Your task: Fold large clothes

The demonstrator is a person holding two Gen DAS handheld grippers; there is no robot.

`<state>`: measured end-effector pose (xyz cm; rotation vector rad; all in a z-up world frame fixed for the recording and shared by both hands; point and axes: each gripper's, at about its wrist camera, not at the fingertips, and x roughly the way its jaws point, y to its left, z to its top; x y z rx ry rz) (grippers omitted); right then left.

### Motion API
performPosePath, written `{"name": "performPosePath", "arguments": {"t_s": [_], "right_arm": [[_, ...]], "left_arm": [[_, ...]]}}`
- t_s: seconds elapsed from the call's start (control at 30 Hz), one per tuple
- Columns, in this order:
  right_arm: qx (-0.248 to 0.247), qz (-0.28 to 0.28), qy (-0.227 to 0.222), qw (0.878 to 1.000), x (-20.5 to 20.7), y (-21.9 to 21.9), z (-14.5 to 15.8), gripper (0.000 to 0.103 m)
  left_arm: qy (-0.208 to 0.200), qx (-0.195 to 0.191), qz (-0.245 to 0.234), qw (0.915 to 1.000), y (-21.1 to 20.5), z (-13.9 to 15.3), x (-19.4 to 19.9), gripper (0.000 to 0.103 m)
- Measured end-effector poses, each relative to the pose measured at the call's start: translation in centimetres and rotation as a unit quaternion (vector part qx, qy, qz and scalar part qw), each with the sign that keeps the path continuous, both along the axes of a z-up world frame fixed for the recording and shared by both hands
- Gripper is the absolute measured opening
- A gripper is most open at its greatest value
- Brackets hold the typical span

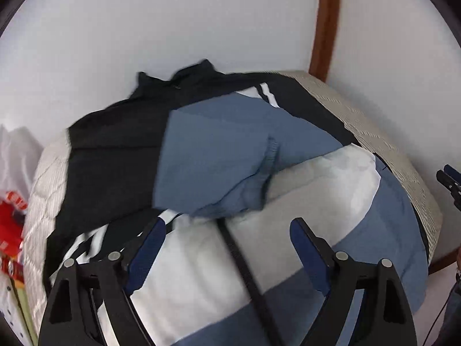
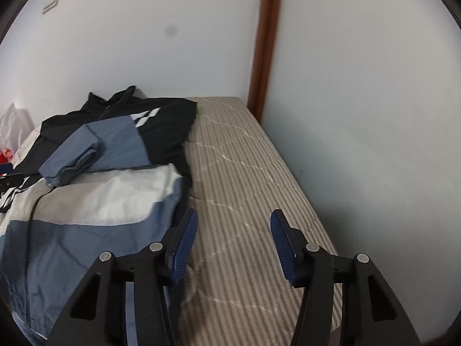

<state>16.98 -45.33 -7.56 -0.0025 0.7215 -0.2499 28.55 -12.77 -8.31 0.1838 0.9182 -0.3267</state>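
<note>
A large zip jacket (image 1: 201,150) in black, blue and white panels lies spread on the striped mattress (image 1: 383,144), with both sleeves folded in over its body. A blue sleeve (image 1: 230,184) lies across the middle. My left gripper (image 1: 227,230) is open and empty just above the jacket's white chest panel, near the black zip (image 1: 239,259). My right gripper (image 2: 233,222) is open and empty over bare mattress (image 2: 245,173), just right of the jacket's edge (image 2: 178,190). The right gripper's tip shows in the left wrist view (image 1: 449,178).
White walls close in behind and to the right, with a brown wooden post (image 2: 265,43) at the corner. A red and white bag (image 1: 11,219) and white plastic sit at the left of the mattress. A light switch (image 2: 51,0) is on the wall.
</note>
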Motion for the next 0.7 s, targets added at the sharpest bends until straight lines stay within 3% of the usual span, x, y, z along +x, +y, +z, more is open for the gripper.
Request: {"name": "performPosePath", "arguments": {"t_s": [0.07,0.17,0.47,0.57,0.63,0.7], "right_arm": [[0.007,-0.002,-0.004,1.0,0.0,-0.7,-0.3,0.052],[0.017,0.002,-0.018,1.0,0.2,-1.7,-0.7,0.052],[0.027,-0.002,0.006,1.0,2.6,-3.3,-3.7,0.052],[0.025,0.002,0.01,1.0,3.1,-2.7,-4.2,0.052],[0.023,0.006,0.014,1.0,3.5,-2.2,-4.2,0.052],[0.014,0.014,0.018,1.0,3.9,-1.2,-4.0,0.052]], "left_arm": [[0.006,0.009,-0.005,0.9999,-1.3,-0.8,1.0,0.083],[0.019,0.021,-0.01,0.9995,-2.7,-2.2,2.2,0.067],[0.038,0.044,-0.012,0.9982,-4.9,-5.7,5.2,0.061],[0.034,0.066,0.001,0.9972,-5.2,-6.4,6.0,0.038],[0.025,0.062,0.004,0.9977,-4.7,-6.0,6.1,0.016],[0.023,0.045,0.007,0.9987,-3.5,-4.9,6.4,0.012]]}}
